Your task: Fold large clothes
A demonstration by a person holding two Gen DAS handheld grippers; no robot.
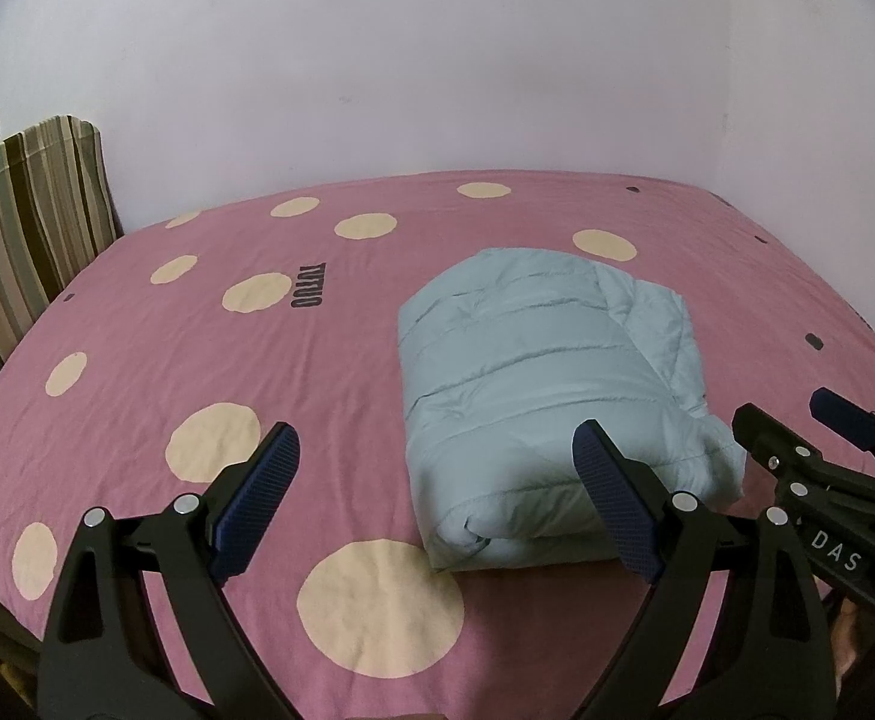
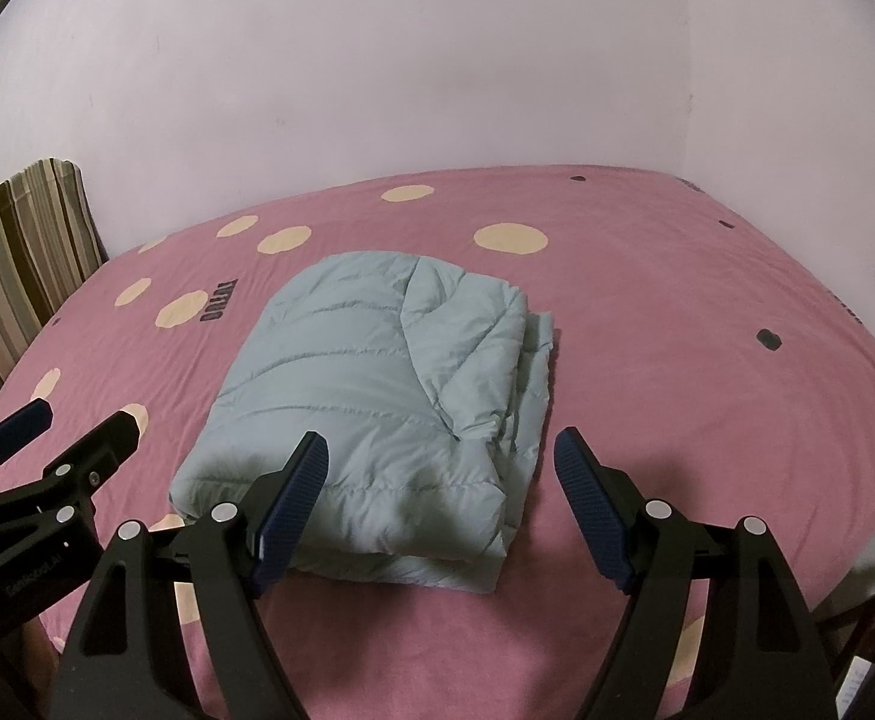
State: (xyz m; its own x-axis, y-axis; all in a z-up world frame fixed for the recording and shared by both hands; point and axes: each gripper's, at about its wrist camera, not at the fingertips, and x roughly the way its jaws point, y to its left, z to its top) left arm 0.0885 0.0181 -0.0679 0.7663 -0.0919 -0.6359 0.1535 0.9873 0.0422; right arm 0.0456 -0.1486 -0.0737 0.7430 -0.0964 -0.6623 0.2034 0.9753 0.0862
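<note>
Left gripper (image 1: 437, 492) stood wide open, empty, above near edge of bed (image 1: 197, 330). Right gripper (image 2: 440, 501) likewise spread, holding nothing. I saw pale blue puffer jacket (image 2: 377, 372) lying folded into thick bundle mid-bed, on pink spotted sheet. I judged it light, soft, springy, slick-shelled; likely to puff open. I would pinch stacked layers at near folded edge, both claws, deep bite.

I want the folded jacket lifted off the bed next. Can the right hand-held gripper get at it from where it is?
Probably yes. The right hand-held gripper is open and empty, just short of the near edge of the folded light blue puffer jacket, with nothing between them on the pink bedsheet.
</note>
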